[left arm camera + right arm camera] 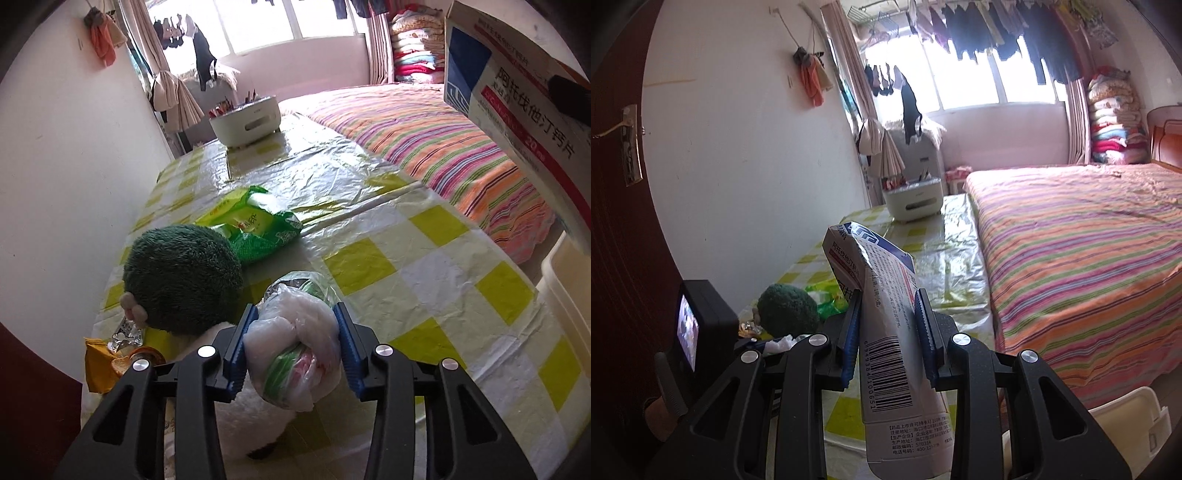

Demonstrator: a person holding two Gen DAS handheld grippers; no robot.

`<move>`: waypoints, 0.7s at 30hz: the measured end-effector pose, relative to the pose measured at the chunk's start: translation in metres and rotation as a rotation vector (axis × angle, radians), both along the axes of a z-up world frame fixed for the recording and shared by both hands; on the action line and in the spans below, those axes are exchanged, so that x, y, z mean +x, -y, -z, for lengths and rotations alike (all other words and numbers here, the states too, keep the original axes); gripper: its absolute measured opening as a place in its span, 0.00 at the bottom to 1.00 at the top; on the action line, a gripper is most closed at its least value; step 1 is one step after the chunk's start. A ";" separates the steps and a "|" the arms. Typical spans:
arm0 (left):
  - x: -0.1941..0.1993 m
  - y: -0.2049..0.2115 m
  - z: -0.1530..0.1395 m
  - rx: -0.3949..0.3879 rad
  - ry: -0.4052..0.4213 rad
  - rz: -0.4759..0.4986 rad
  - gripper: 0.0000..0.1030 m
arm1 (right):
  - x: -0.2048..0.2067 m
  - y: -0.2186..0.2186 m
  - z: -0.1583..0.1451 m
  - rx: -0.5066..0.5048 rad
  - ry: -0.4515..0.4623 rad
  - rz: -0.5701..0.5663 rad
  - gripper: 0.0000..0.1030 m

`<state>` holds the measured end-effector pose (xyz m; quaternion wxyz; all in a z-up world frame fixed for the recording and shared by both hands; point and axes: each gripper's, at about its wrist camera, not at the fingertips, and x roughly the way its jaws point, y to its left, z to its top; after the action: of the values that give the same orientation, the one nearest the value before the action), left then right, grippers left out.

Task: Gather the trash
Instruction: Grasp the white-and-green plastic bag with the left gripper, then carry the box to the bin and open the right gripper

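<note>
the knotted plastic bag of trash (pixel 293 343) sits between the blue pads (pixel 242 349) of our left gripper (pixel 295 350), its bulk bulging forward past the fingertips and its tied end hanging back toward the camera. the jaws stand partly closed and both pads appear to press its sides, so we judge the grip as just taken. with soft film like this we squeeze only until the bundle stops giving, then lift straight up off the checked tablecloth (pixel 424 258) before moving sideways, so nothing drags.

just to the left of these jaws lies a green plush toy (pixel 183 275), touching or nearly touching the bag; we take care not to snag its fur as we rise. beyond it, further ahead, lies a green snack wrapper (pixel 258 229), and down by the left finger an orange wrapper (pixel 99 365) near the table edge, both likely trash still to gather.

our right gripper (pixel 890 339) is closed narrowly on a flattened medicine box (pixel 886 332), which runs lengthwise through the jaws, one end ahead of the tips and the barcode end behind. it is held clear above the table. a pale bin (pixel 565 288) shows low to the right of both grippers; we judge it the place for both items, box first since it is already aloft.
</note>
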<state>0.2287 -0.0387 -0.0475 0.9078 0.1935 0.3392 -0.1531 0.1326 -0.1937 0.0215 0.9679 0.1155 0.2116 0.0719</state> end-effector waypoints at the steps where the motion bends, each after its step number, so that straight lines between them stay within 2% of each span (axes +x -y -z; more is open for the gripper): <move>1: -0.004 0.000 -0.003 -0.005 0.007 0.003 0.40 | -0.003 0.001 -0.002 -0.003 0.007 0.004 0.27; 10: -0.033 0.001 -0.030 -0.075 0.062 0.050 0.39 | -0.030 0.017 -0.007 -0.018 0.058 0.071 0.27; 21: -0.067 0.025 -0.048 -0.145 0.090 0.144 0.39 | -0.075 0.044 -0.004 -0.018 0.094 0.181 0.27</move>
<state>0.1622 -0.0635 0.0007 0.9204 0.1580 0.2712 -0.2332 0.0577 -0.2374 0.0254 0.9802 0.1220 0.1552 -0.0126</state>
